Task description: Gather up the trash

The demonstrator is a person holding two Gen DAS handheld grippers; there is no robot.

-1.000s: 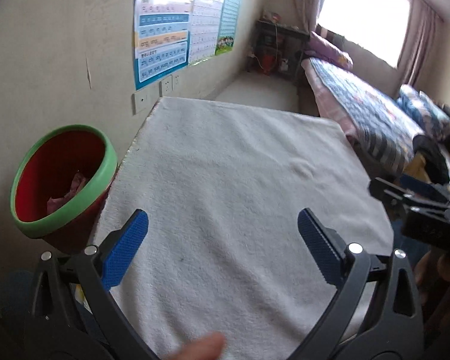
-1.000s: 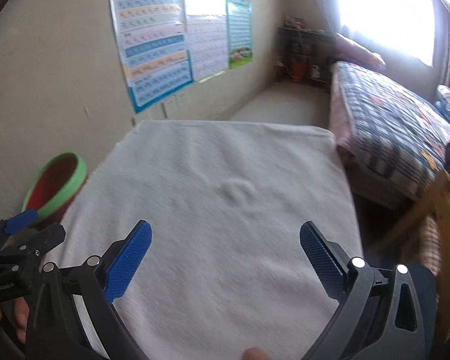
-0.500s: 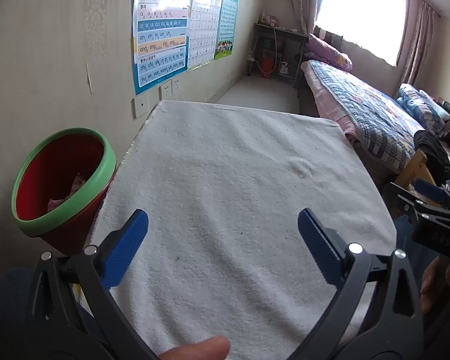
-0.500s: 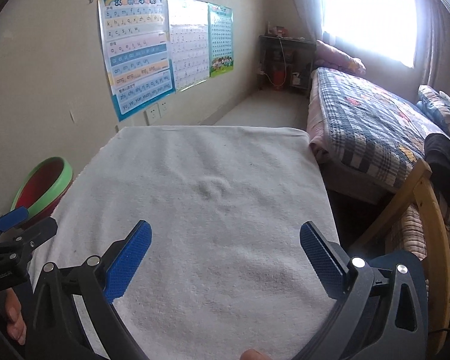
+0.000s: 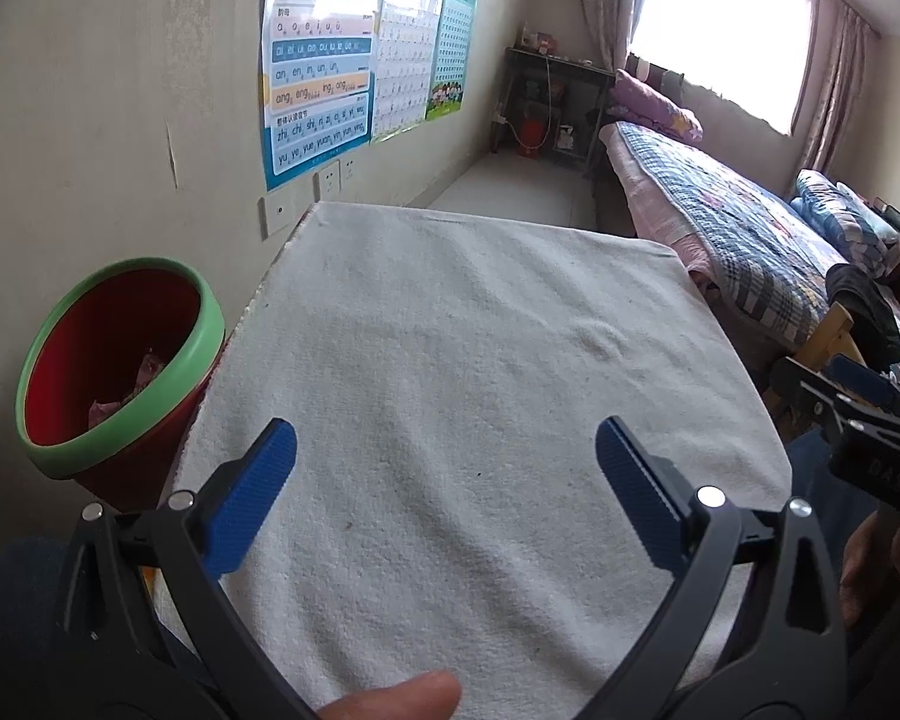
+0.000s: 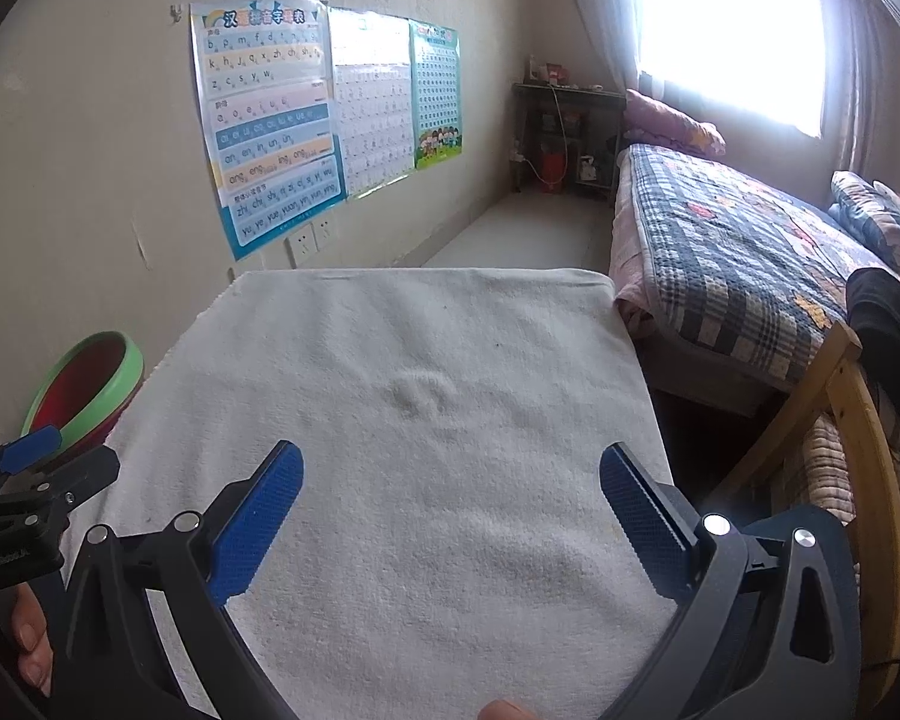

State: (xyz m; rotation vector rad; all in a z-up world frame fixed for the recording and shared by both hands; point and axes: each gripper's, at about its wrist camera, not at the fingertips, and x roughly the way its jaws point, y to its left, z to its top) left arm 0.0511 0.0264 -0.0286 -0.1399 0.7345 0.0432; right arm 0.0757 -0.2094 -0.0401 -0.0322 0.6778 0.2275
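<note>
A red bin with a green rim stands left of the table, against the wall, with crumpled pinkish trash inside. It also shows in the right wrist view. My left gripper is open and empty over the near part of the white towel-covered table. My right gripper is open and empty over the same table. I see no loose trash on the towel. Each gripper shows at the edge of the other's view.
A wall with posters and sockets runs along the left. A bed with a plaid quilt lies to the right. A wooden chair with dark clothes stands by the table's right edge. A dark shelf is far back.
Both grippers have pulled back and tilted up slightly, so the table looks farther off. Both stay open and empty. The bin has not moved.
</note>
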